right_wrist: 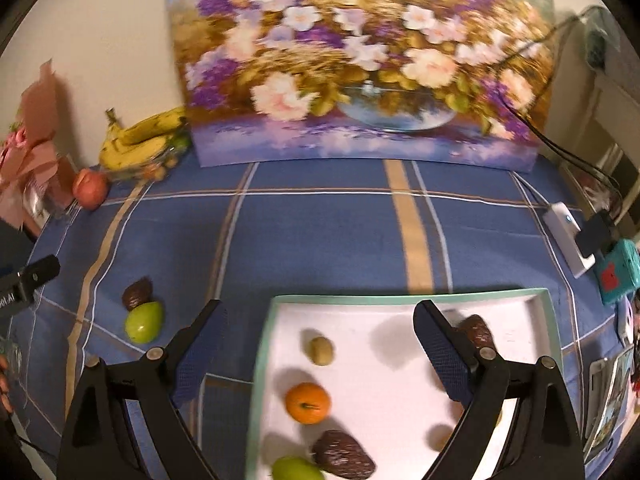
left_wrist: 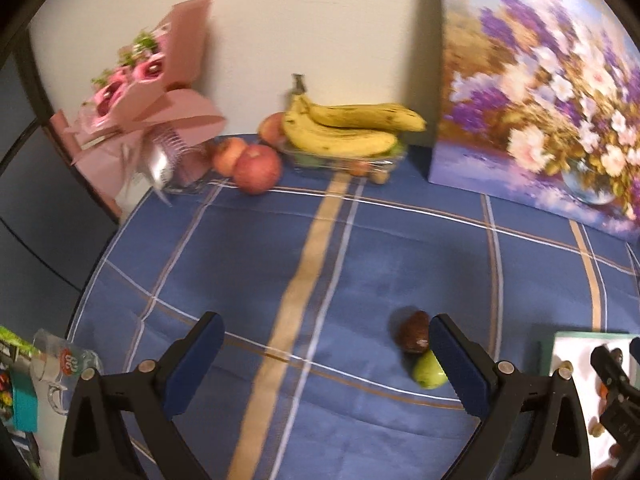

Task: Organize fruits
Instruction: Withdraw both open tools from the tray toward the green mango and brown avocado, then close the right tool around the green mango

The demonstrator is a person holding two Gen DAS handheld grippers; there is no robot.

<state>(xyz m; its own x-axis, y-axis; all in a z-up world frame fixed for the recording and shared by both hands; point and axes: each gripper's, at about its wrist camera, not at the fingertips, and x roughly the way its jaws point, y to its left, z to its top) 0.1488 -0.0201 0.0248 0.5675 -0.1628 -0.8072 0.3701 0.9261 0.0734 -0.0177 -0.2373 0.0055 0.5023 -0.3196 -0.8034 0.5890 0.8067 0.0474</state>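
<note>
Both grippers hang over a counter covered by a blue plaid cloth (left_wrist: pixel 360 264). The left gripper (left_wrist: pixel 326 360) has its fingers wide, with nothing between them; at the lower right of its view a dark brown wrinkled fruit (left_wrist: pixel 414 331) touches a small green fruit (left_wrist: pixel 429 370) just beside the right-hand finger. The right gripper (right_wrist: pixel 320 350), fingers also wide and empty, hangs above a white rectangular tray with a teal rim (right_wrist: pixel 400 300) holding a small orange citrus (right_wrist: pixel 308 403), a pale olive-coloured fruit (right_wrist: pixel 321 350) and more brown and green fruits. Yellow bananas (left_wrist: pixel 344 128) and red apples (left_wrist: pixel 256 168) sit at the upper centre, by a floral painting (right_wrist: pixel 360 60).
</note>
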